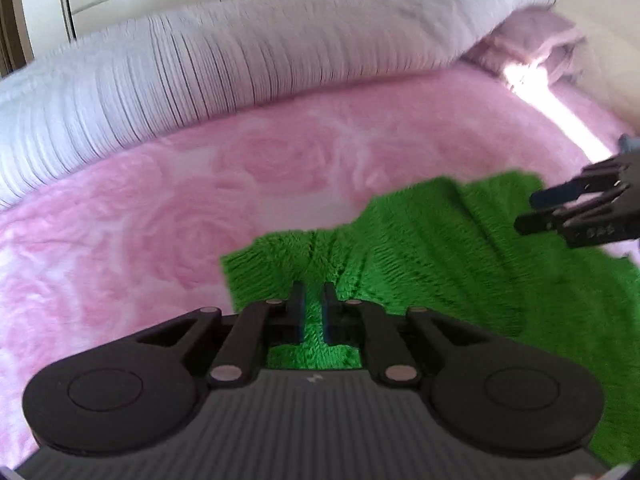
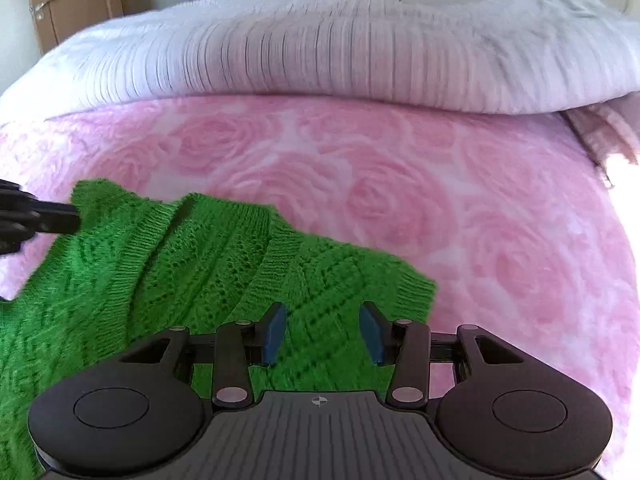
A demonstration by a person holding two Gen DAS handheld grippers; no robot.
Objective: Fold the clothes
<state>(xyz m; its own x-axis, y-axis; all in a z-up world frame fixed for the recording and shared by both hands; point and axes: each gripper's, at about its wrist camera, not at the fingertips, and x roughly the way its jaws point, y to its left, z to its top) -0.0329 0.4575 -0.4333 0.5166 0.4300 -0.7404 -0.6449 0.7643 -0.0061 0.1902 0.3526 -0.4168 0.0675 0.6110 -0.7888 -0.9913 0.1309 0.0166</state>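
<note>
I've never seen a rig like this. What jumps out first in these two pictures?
The bright green knit sweater grabs the eye, spread on a pink rose-patterned blanket. The left tool is pinched shut on a fold of the sweater, while the right tool hangs open above its other edge. Behind lies a pale ribbed duvet.

Open pink bed (image 2: pixel 440 200) ahead & to right of green sweater (image 2: pixel 200 264); rolled white duvet (image 2: pixel 340 60) blocks far side.
</note>
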